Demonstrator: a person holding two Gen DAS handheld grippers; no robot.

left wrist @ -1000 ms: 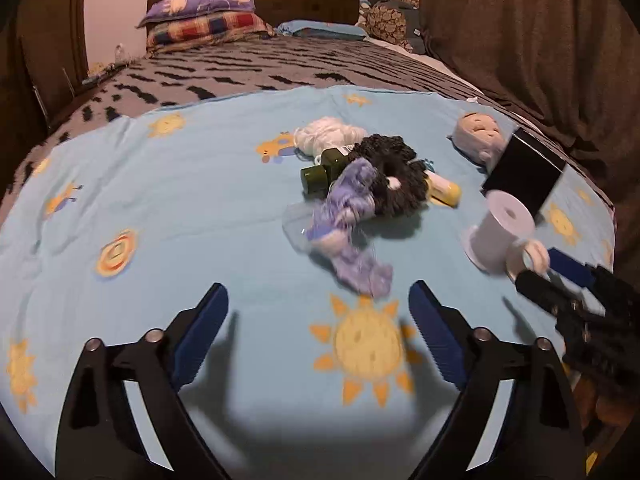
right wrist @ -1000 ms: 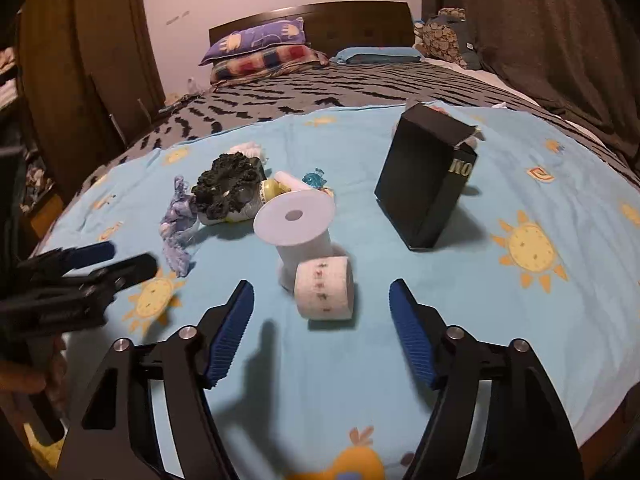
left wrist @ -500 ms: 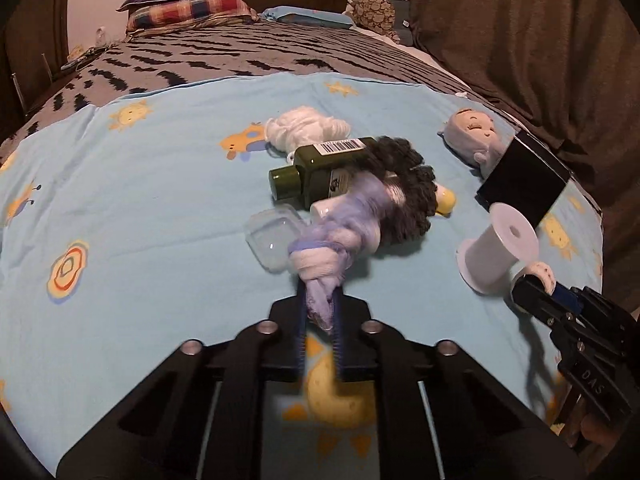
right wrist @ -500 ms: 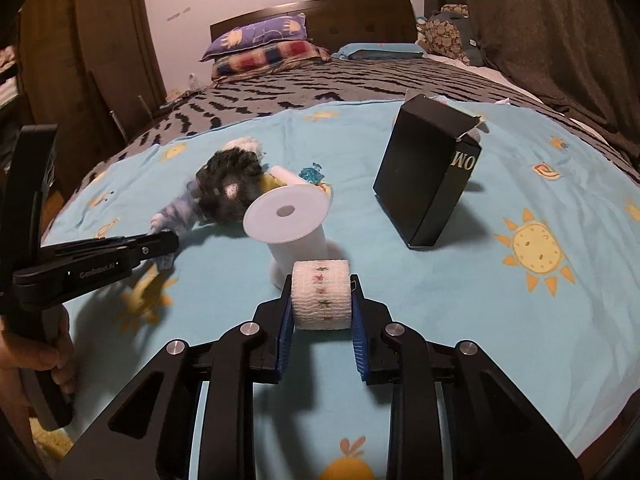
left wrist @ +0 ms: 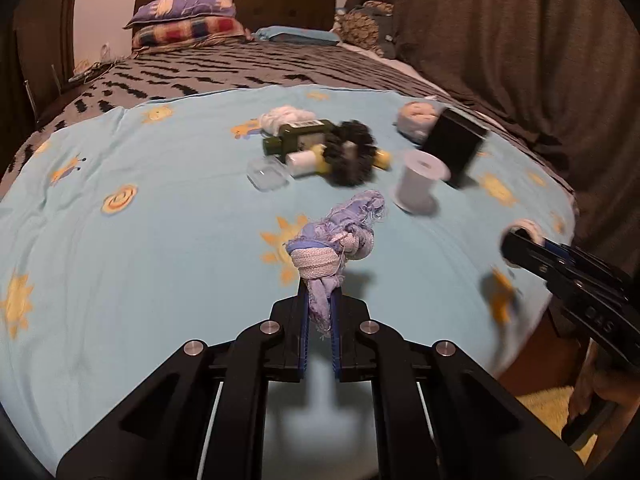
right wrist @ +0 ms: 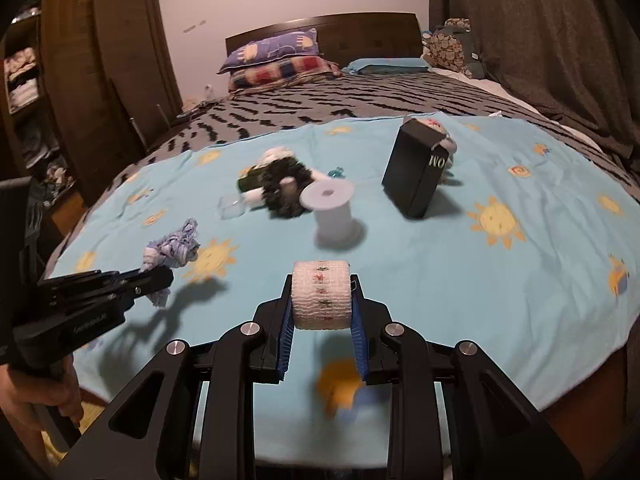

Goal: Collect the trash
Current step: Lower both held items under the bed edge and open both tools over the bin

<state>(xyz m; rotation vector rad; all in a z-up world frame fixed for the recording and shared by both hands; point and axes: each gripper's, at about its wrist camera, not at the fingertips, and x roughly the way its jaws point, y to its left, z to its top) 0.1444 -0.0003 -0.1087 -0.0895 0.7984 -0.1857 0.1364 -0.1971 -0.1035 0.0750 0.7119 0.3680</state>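
Observation:
My left gripper is shut on a knotted purple-and-white rag, which hangs above the blue sun-print sheet. From the right wrist view the same rag sticks out of the left gripper. My right gripper is shut on a white gauze roll with a flower stripe, lifted off the sheet. In the left wrist view the right gripper holds the roll at the right edge.
On the sheet lie a dark green bottle, a black fuzzy ball, a clear plastic lid, a white spool, a black box and a small plush head. Pillows lie at the headboard; a curtain hangs on the right.
Both grippers closed, the left on the rag and the right on the gauze roll. Both then lifted their loads and pulled back from the pile toward the bed's near edge.

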